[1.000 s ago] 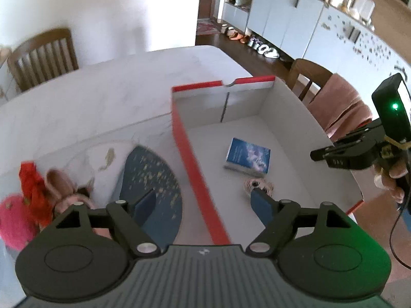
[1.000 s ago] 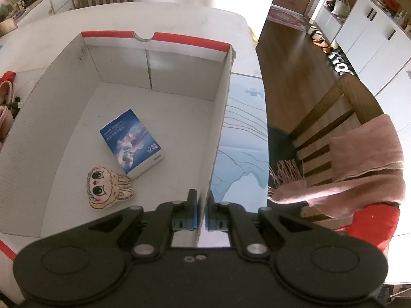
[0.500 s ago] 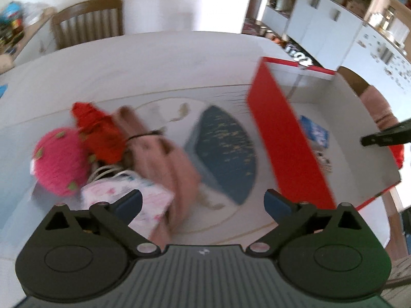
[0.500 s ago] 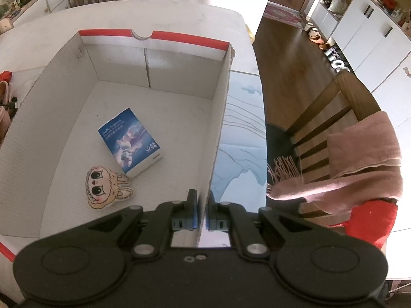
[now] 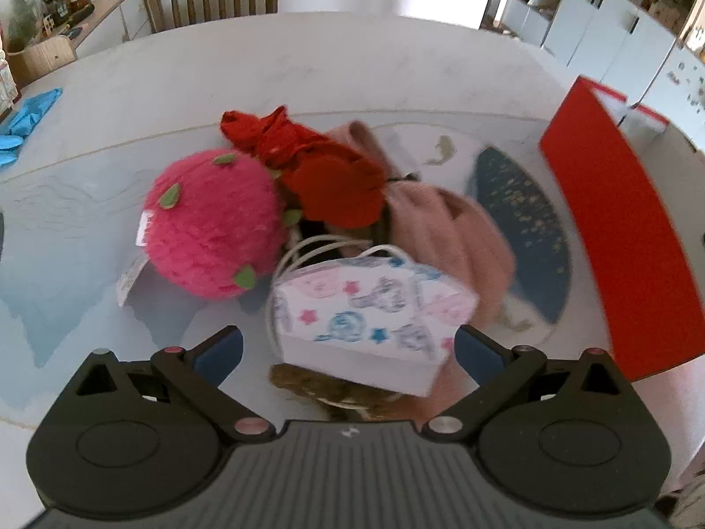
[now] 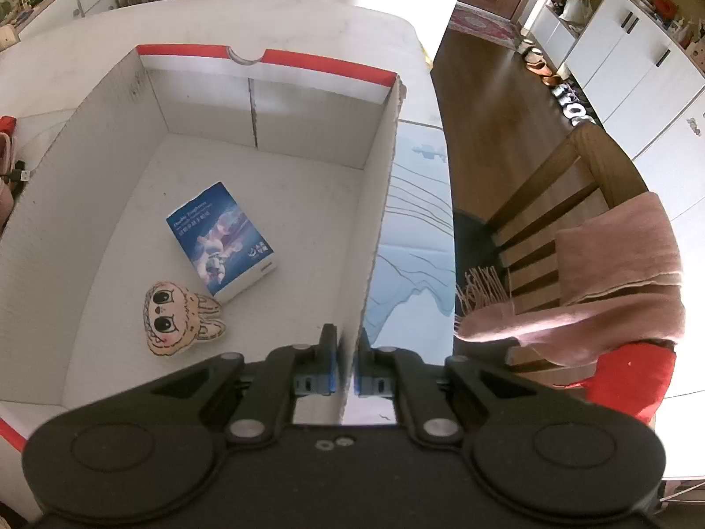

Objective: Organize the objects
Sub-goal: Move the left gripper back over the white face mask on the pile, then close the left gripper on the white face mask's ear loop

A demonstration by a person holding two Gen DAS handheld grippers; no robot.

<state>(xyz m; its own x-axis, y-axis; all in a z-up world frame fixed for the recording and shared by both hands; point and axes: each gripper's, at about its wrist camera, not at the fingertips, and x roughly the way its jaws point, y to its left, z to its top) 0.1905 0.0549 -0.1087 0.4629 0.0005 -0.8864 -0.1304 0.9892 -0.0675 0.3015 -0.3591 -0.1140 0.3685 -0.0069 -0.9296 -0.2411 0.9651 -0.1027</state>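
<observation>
Gift bag (image 5: 365, 308) flat, handles away, between L fingers (image 5: 220, 346).

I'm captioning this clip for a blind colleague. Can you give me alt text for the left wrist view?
The open left tool hangs over a small white gift bag printed with stars and hearts, which sits between its fingers on a pale table. Behind the bag lie a pink strawberry plush, a red cloth and a dusty-pink plush; a red-sided box stands at right.

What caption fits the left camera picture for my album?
Open left gripper over a patterned box beside a pink plush.
</observation>
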